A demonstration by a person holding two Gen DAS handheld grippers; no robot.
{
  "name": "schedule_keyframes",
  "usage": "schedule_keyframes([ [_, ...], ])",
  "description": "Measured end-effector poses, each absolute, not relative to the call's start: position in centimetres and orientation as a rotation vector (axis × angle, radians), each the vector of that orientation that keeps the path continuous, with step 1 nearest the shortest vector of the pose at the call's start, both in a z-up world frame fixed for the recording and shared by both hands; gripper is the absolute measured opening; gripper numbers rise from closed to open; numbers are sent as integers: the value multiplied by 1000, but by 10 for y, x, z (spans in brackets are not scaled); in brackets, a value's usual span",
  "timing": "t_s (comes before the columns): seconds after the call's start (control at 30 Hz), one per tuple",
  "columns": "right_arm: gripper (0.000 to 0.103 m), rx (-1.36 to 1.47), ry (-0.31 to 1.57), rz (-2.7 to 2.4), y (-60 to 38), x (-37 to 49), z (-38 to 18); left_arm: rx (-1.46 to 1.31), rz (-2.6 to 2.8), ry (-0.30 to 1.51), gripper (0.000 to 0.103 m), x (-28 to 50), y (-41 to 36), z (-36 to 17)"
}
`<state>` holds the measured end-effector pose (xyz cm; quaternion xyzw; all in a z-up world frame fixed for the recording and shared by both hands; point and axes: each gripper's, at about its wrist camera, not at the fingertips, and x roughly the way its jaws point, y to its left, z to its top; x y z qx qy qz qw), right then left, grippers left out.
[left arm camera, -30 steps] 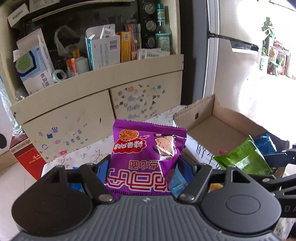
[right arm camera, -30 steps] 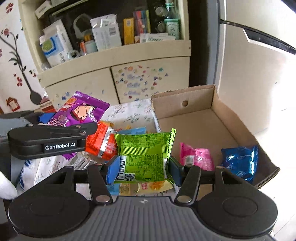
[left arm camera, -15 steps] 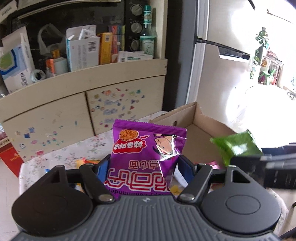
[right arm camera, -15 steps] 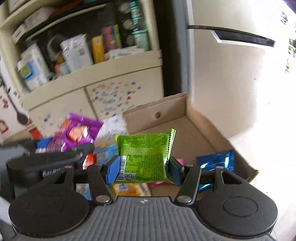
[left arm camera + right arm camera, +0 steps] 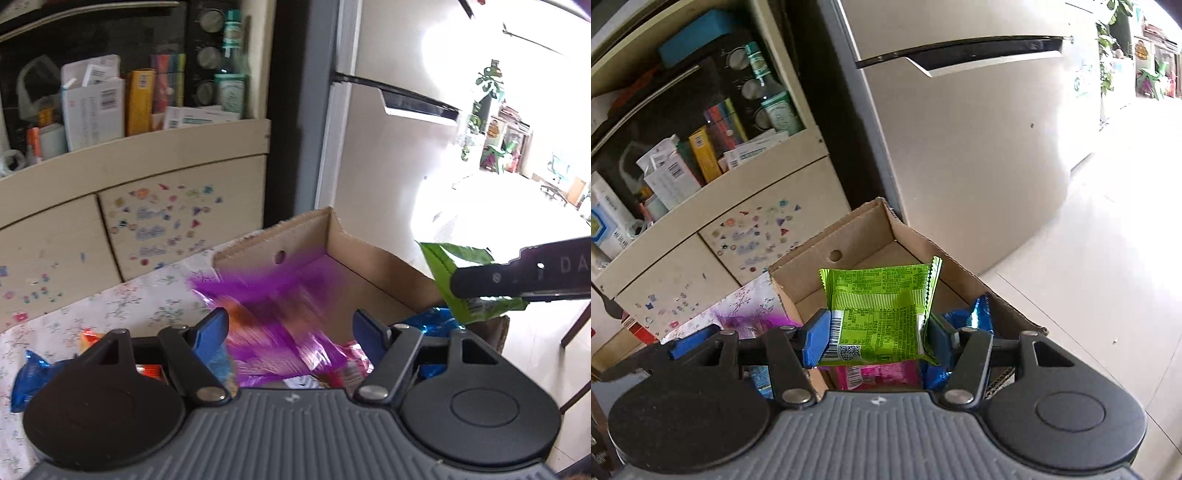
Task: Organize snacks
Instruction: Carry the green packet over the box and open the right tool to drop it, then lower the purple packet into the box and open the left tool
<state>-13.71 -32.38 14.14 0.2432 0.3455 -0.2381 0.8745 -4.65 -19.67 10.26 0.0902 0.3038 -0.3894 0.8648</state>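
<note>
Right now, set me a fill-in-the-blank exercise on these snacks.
1. The right gripper is shut on a ___ foil snack packet.
2. Inside the open brown cardboard box lie a blue foil packet and a ___ one.
3. The blurred foil packet in the left wrist view is ___.
Missing words: green; pink; purple.

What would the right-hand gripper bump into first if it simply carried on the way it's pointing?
Probably the cardboard box: the right gripper, its fingers clamped on the green snack packet, aims down at the box's floor and far wall. Depth is hard to judge.
</note>
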Motion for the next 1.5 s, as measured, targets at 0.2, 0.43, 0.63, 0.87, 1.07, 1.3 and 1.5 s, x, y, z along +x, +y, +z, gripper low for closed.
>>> schedule_keyframes([
  [0.2, 63, 527, 726, -540, -327, -136, 141, 186, -862, 660, 61, -49, -219, 91],
  [0.43, 64, 592, 770, -557, -333, -130, 127, 108, -818, 718, 65, -31, -214, 80],
  [0.63, 67, 731, 788, -569, -340, -128, 115, 44, -692, 742, 79, -4, -193, 75],
  [0.87, 72, 713, 794, -542, -331, -126, 117, -111, -629, 807, 87, 33, -179, 57],
  [1.07, 72, 716, 802, -530, -330, -127, 117, -87, -681, 797, 90, 39, -190, 43],
  [1.3, 72, 710, 809, -511, -328, -125, 118, -25, -699, 801, 57, 37, -200, 28],
  [1.5, 72, 708, 809, -499, -327, -124, 119, -31, -735, 788, 53, 38, -188, 31],
])
